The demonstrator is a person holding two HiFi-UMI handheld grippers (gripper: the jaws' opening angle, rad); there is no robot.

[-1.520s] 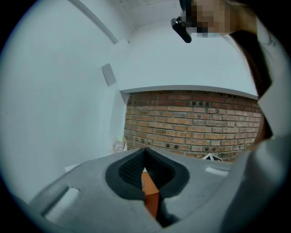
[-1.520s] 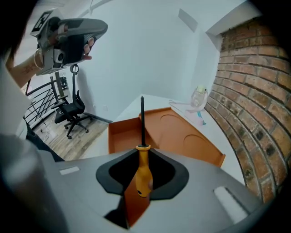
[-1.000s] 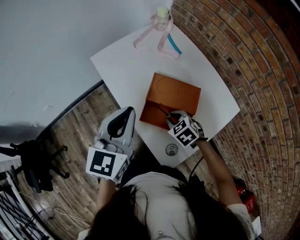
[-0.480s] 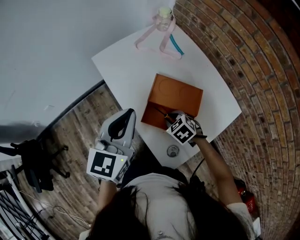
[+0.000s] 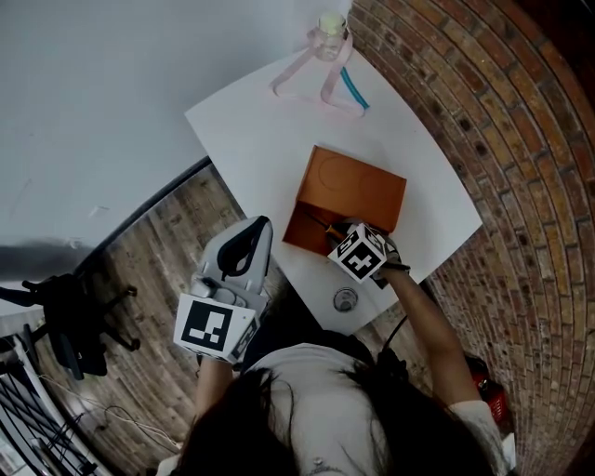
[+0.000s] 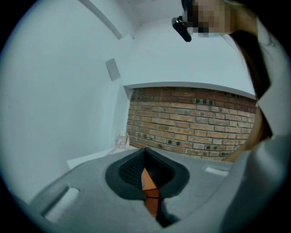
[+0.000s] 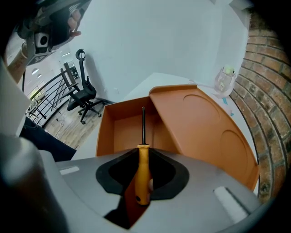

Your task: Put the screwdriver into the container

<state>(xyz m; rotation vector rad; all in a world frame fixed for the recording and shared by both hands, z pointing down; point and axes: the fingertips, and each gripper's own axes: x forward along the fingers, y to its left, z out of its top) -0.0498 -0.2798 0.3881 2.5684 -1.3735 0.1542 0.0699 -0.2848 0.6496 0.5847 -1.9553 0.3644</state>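
An orange container (image 5: 350, 189) lies on the white table (image 5: 260, 139), its open compartment (image 7: 129, 129) at the near left beside a flat lid part (image 7: 204, 125). My right gripper (image 5: 338, 232) is shut on the screwdriver's yellow handle (image 7: 143, 175). The thin black shaft (image 7: 143, 124) points forward over the open compartment, its tip inside the container's outline. In the head view the shaft (image 5: 319, 220) shows just ahead of the marker cube. My left gripper (image 5: 255, 226) hangs shut and empty off the table's left side, over the wooden floor.
A small round metal piece (image 5: 345, 299) sits on the table near its front edge, behind my right gripper. At the far corner stand a small bottle (image 5: 330, 24), a pink hanger (image 5: 311, 79) and a blue strip (image 5: 352, 90). A brick wall (image 5: 502, 139) borders the right.
My right gripper has edged slightly forward toward the container with the screwdriver still held. The left gripper has stayed about where it was.
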